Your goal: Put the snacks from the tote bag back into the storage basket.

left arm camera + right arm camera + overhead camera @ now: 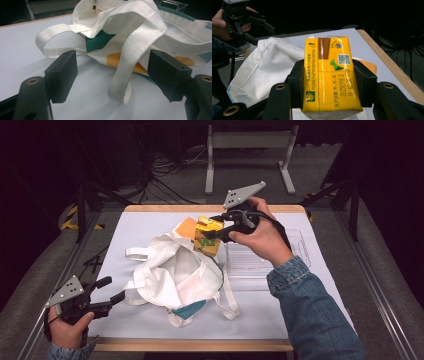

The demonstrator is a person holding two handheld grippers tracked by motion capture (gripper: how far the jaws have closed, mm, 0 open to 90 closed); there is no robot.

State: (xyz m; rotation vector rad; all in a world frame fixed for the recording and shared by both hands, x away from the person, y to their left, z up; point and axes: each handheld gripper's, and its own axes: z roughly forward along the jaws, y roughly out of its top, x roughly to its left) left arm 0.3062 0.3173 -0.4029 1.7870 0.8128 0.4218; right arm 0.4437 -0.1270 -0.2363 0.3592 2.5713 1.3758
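Observation:
A yellow drink carton (207, 236) (329, 77) hangs above the far end of a white tote bag (175, 272) (267, 67). My right gripper (212, 232) (328, 83) is shut on the carton, one pad on each long side. The bag lies crumpled in the middle of the table, with teal and orange patches and white straps. My left gripper (115, 290) (112, 75) stands open at the table's near left corner. A loop of bag strap (130, 60) lies between its jaws, and the pads stay apart from it.
A clear plastic tray (260, 262) lies on the white table sheet (300, 310) right of the bag. An orange object (186, 228) peeks out behind the bag. The wooden table edge (387, 62) runs along the far side. Cables and a stand lie on the floor beyond.

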